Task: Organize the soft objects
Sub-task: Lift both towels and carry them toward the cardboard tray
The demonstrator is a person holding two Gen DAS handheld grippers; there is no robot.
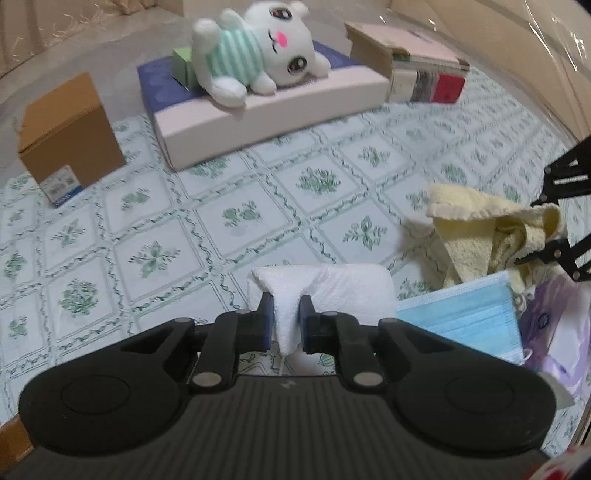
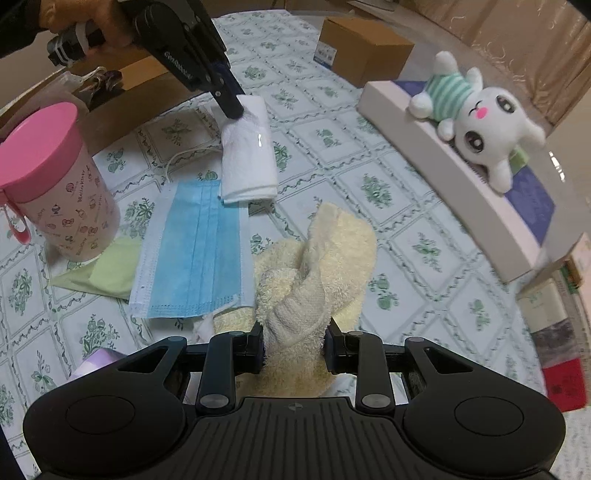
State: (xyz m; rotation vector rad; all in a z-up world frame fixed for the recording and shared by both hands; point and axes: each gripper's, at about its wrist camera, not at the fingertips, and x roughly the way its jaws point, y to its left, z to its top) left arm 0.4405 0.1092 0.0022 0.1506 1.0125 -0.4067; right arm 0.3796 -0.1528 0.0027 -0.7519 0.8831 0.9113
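The left tool point(image 1: 287, 317) is pinching the white folded tissue point(image 1: 321, 291) off the bench point(image 1: 221, 206), the right tool point(image 2: 294, 345) is clamping the yellow towel point(image 2: 317, 266) beside the blue mask point(image 2: 195, 251), whose loop risks snagging.

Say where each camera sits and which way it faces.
Left wrist: on the left gripper, facing down past its jaws pinching the white cloth, toward the plush toy.
Right wrist: on the right gripper, jaws clamping the yellow towel; a hand shows.
Shared: cloth, towel, blue mask, toy.
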